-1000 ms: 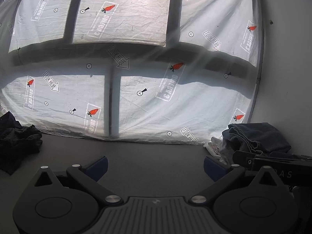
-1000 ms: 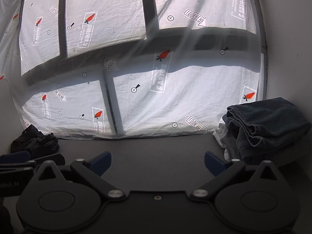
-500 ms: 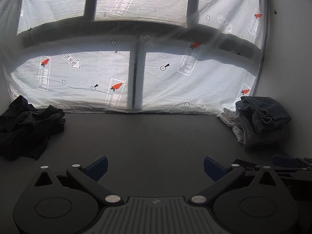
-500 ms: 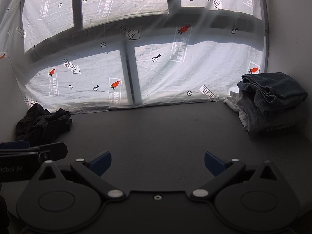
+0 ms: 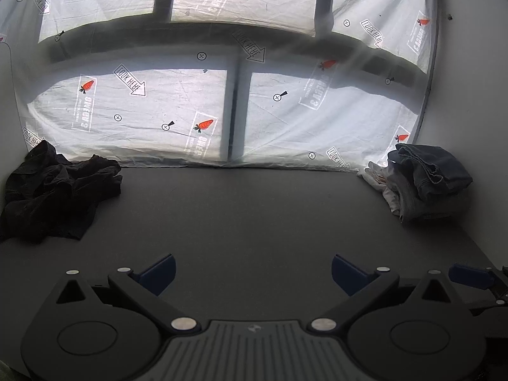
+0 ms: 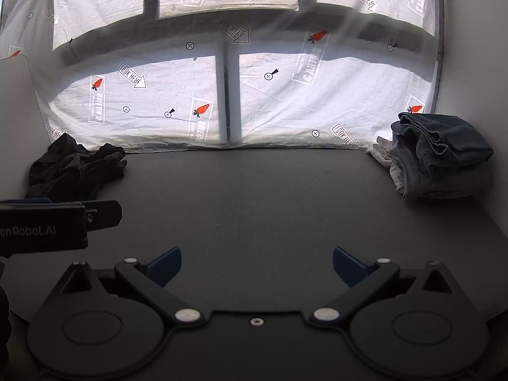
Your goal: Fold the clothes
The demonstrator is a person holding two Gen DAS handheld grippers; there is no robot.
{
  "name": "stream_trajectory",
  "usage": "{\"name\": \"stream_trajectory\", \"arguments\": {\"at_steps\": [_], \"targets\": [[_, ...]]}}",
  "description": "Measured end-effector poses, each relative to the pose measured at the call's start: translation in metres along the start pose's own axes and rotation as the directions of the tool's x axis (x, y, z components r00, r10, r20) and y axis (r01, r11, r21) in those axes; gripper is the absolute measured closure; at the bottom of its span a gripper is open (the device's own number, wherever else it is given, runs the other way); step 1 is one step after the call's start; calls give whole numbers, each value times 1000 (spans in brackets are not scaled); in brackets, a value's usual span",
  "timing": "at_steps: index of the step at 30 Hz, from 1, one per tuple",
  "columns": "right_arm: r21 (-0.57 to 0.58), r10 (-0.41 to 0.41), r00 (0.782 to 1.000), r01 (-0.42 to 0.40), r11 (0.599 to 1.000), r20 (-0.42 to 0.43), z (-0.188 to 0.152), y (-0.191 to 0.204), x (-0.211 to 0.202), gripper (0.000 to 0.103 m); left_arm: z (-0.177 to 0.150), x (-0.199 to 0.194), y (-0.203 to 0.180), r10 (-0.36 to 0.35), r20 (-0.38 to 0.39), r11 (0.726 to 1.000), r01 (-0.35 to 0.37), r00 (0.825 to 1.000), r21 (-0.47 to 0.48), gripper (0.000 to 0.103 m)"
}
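Note:
A crumpled black garment [image 5: 57,190] lies at the far left of the dark table [image 5: 254,216]; it also shows in the right wrist view [image 6: 76,168]. A stack of folded clothes with dark denim on top [image 5: 428,181] sits at the far right, also in the right wrist view [image 6: 441,158]. My left gripper [image 5: 253,273] is open and empty above the near table. My right gripper [image 6: 257,265] is open and empty beside it. The left gripper's side shows in the right wrist view [image 6: 57,222]; a tip of the right gripper shows in the left wrist view [image 5: 473,279].
A white printed sheet [image 5: 222,101] hangs over the window behind the table. White walls [image 6: 476,47] stand at the right and the left [image 6: 16,111].
Both grippers pulled back and tilted down, so more table shows. The black garment and the folded stack have come fuller into view. Both stay open.

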State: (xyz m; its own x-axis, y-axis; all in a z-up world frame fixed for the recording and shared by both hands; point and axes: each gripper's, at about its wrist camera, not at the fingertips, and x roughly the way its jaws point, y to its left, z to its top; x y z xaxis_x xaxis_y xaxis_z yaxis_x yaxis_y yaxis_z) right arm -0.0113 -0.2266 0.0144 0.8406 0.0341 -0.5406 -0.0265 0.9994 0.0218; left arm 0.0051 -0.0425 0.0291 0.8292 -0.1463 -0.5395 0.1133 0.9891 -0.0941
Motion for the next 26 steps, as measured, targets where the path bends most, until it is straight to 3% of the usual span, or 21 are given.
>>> {"name": "stream_trajectory", "arguments": {"at_steps": [26], "targets": [[10, -7, 1000, 6, 1000, 29, 8, 2, -2, 0, 5, 1, 3, 2, 14, 1000, -2, 1000, 8, 0]]}}
